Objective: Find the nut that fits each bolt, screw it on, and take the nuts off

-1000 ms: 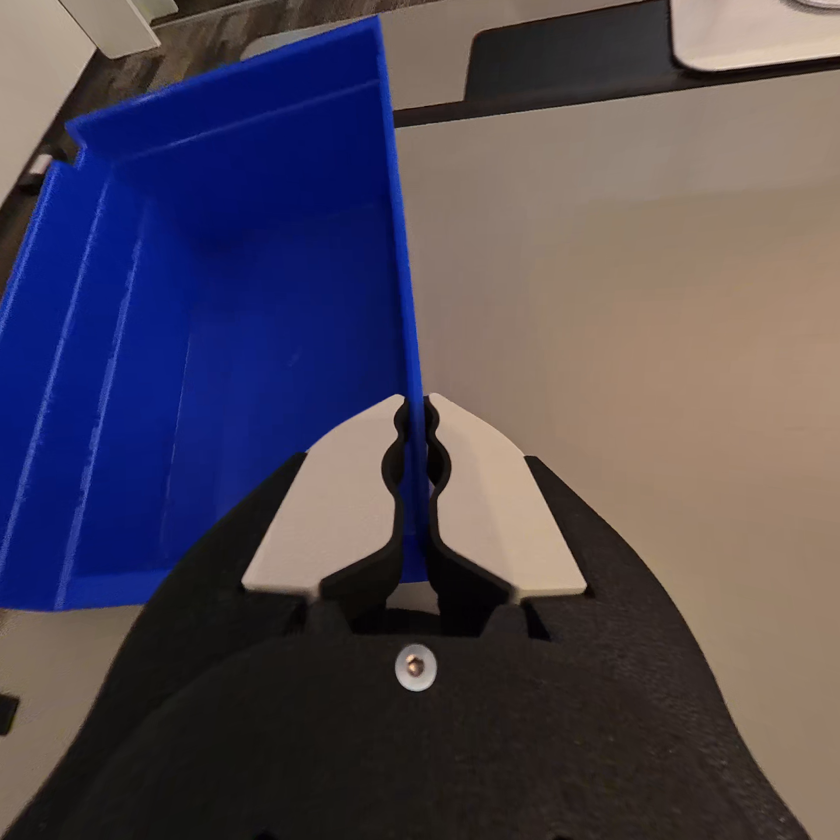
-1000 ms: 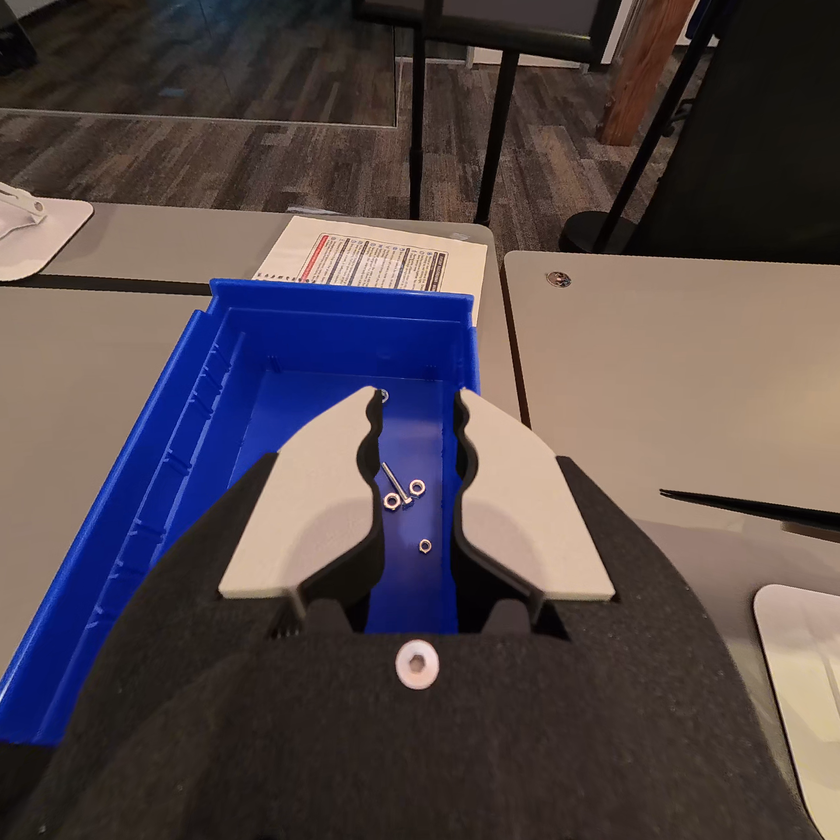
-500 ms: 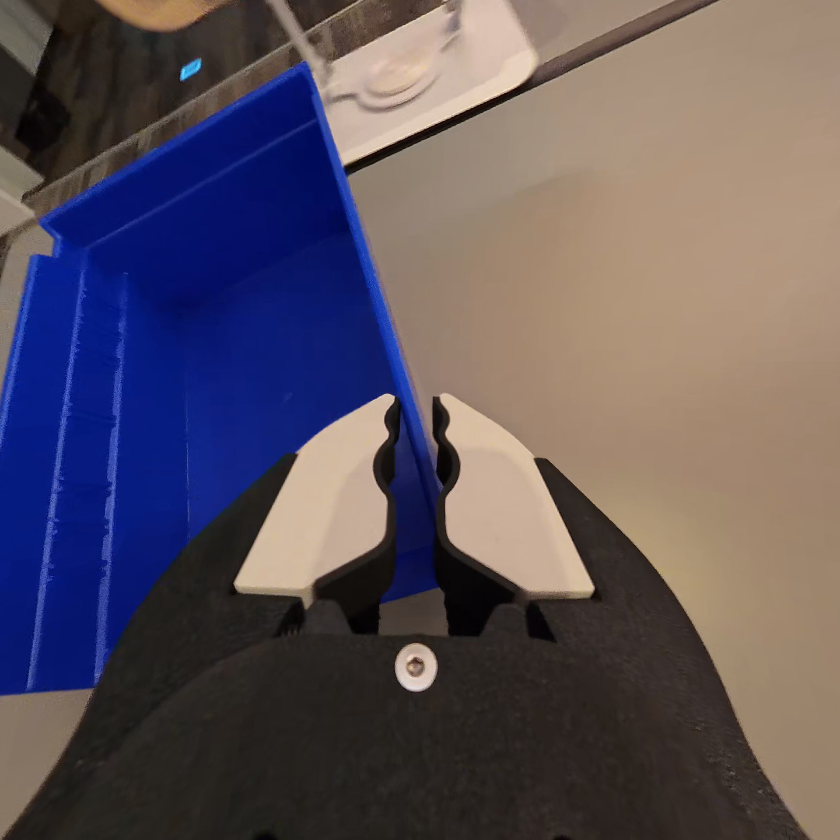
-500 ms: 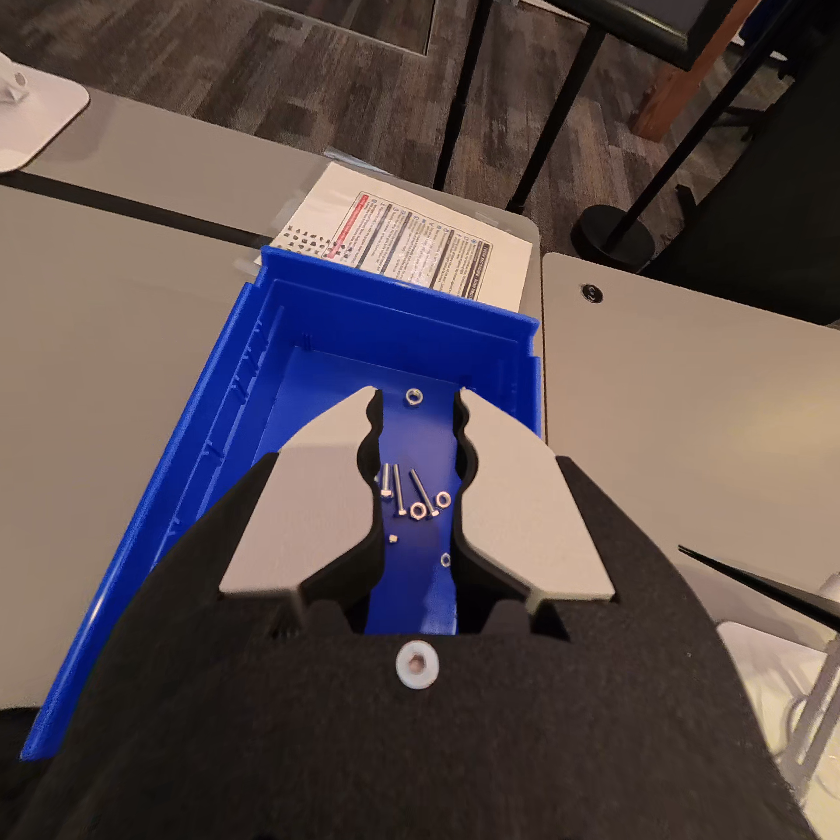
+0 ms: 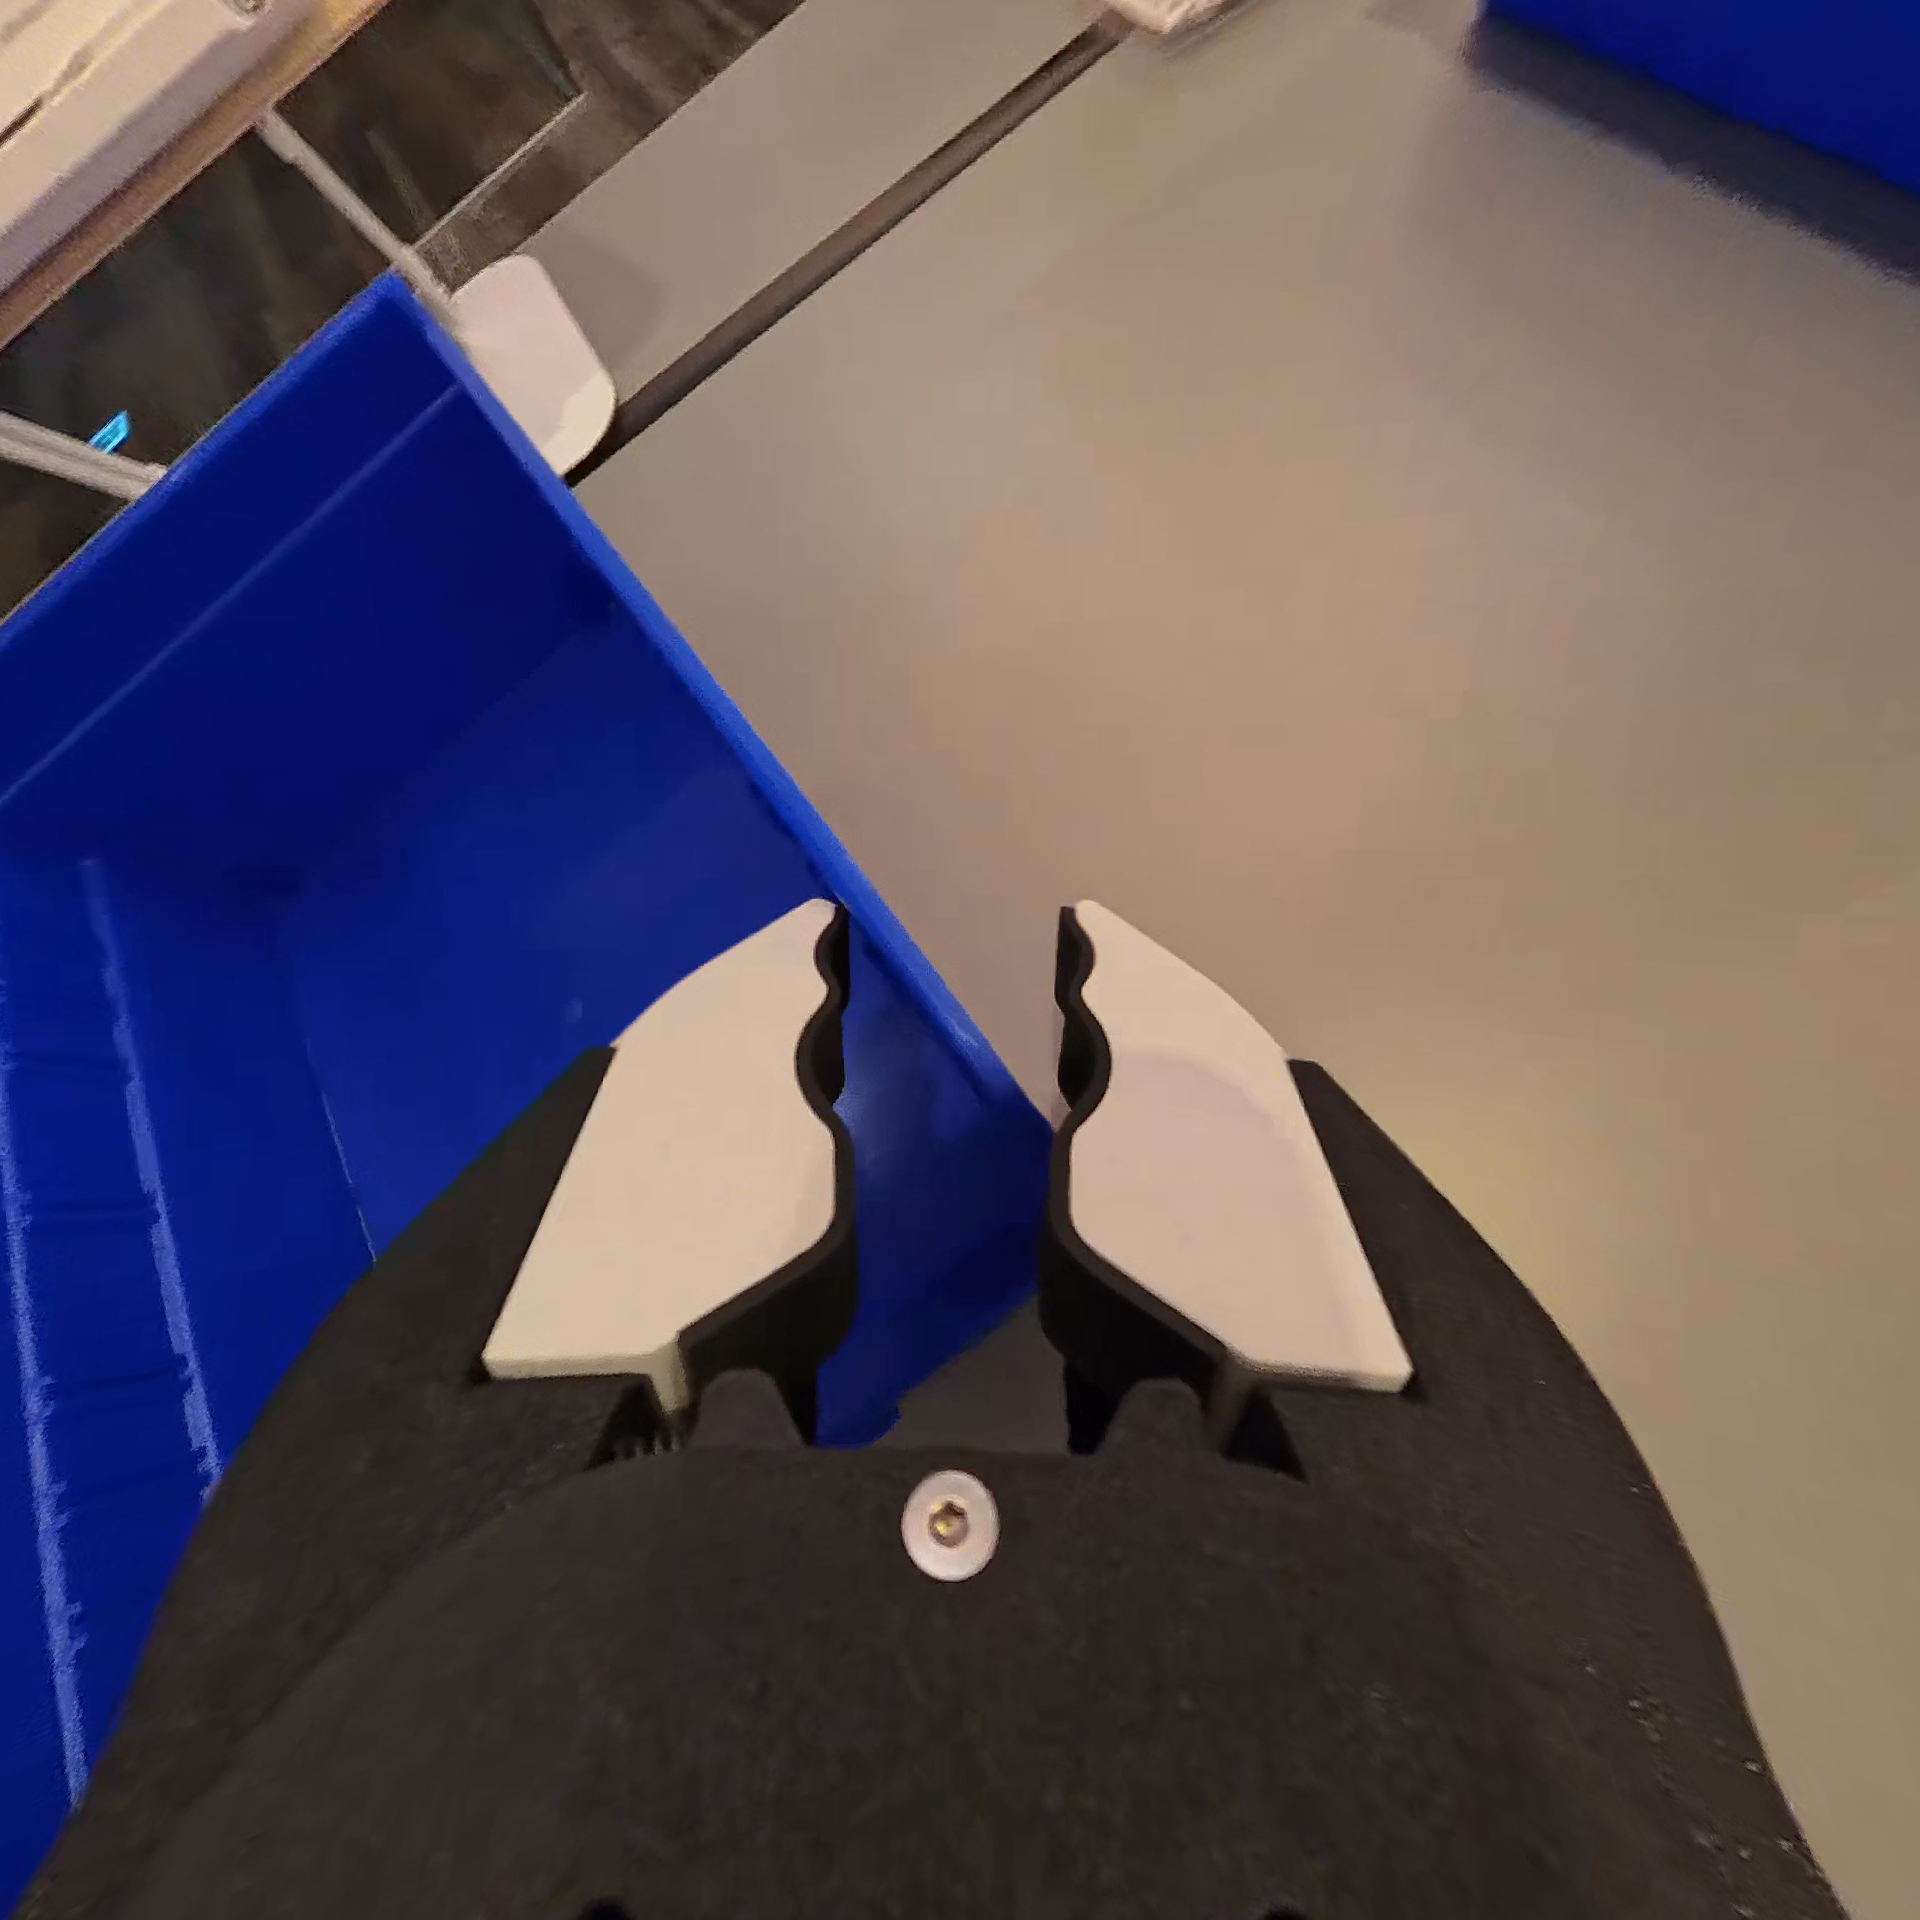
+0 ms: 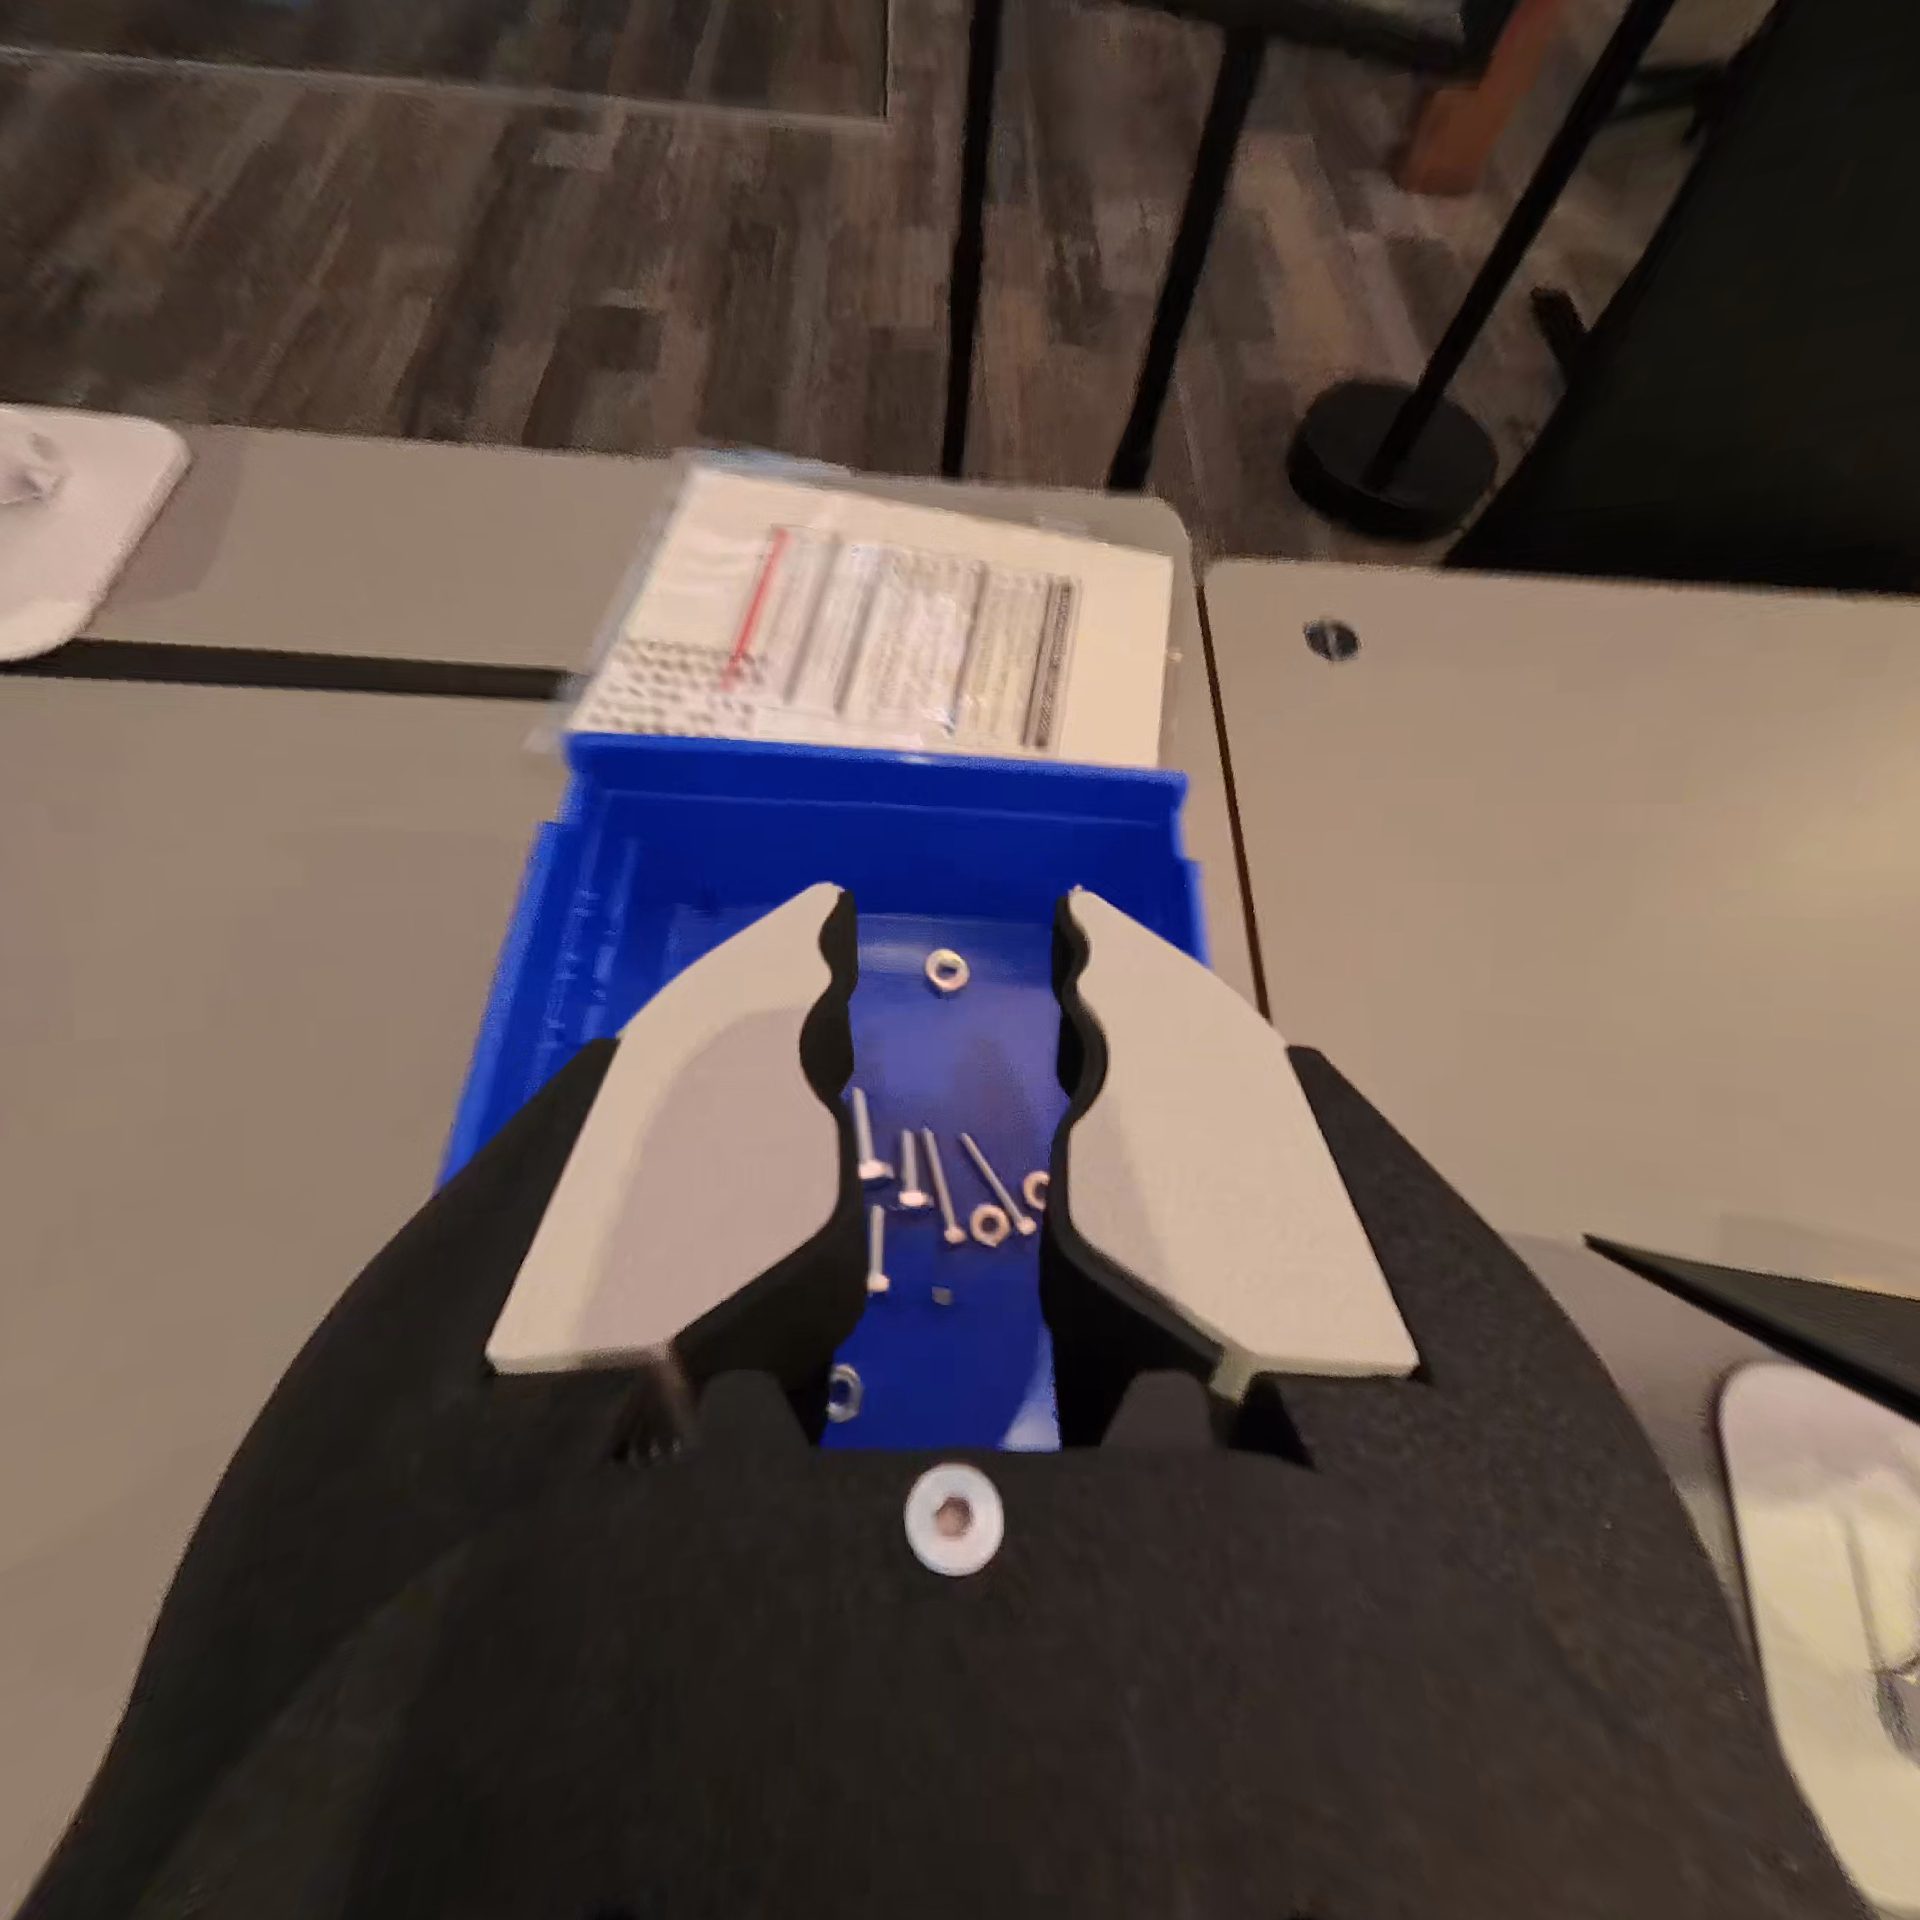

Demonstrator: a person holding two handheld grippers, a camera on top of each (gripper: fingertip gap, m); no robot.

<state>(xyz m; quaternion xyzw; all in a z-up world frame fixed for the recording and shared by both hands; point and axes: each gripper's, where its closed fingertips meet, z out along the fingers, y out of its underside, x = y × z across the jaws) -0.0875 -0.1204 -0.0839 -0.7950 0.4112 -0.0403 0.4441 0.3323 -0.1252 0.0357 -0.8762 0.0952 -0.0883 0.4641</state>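
In the right wrist view a blue bin (image 6: 873,800) holds several small silver bolts (image 6: 940,1184) and nuts (image 6: 945,971) on its floor. My right gripper (image 6: 951,904) is open and empty, held above the bin with the parts showing between its fingers. In the left wrist view an empty blue bin (image 5: 312,935) sits at the left. My left gripper (image 5: 948,920) is open and straddles this bin's right wall (image 5: 717,727) without gripping it. A corner of another blue bin (image 5: 1766,94) shows at the top right.
A bagged printed sheet (image 6: 894,623) lies just beyond the bin with the parts. White pads lie on the grey table at the far left (image 6: 62,520), near right (image 6: 1829,1610) and beyond the empty bin (image 5: 530,364). A black stand base (image 6: 1392,457) is on the floor. Across from one pair of fingers to the other is roughly 45 centimeters.
My left gripper has opened and let go of the empty bin's wall, and its view has swung. My right gripper stays open; more bolts and nuts show between its fingers.
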